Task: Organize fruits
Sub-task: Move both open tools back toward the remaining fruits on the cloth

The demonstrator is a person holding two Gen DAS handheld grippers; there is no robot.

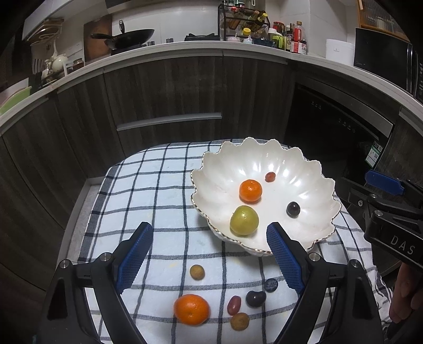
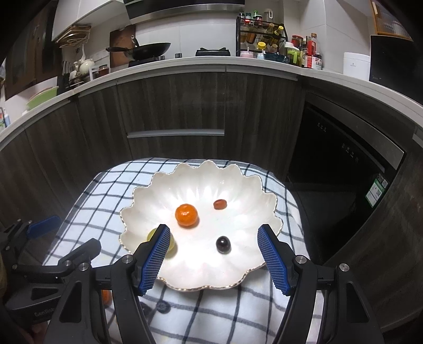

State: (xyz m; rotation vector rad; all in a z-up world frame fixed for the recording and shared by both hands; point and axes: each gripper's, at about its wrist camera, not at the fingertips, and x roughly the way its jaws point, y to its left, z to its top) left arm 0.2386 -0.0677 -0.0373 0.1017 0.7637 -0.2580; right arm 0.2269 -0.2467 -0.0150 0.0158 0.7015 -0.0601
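Both wrist views angle down, close over the shared scalloped bowl.

Home kitchen, wok on stove, spice rack, countertop, dark wood cabinets

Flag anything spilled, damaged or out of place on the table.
Nothing is spilled or broken. Six fruits lie loose on the checked cloth outside the white bowl, including an orange and a dark grape.

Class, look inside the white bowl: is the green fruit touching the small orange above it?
Apart. The left wrist view shows a strip of white bowl between the green fruit and the small orange.
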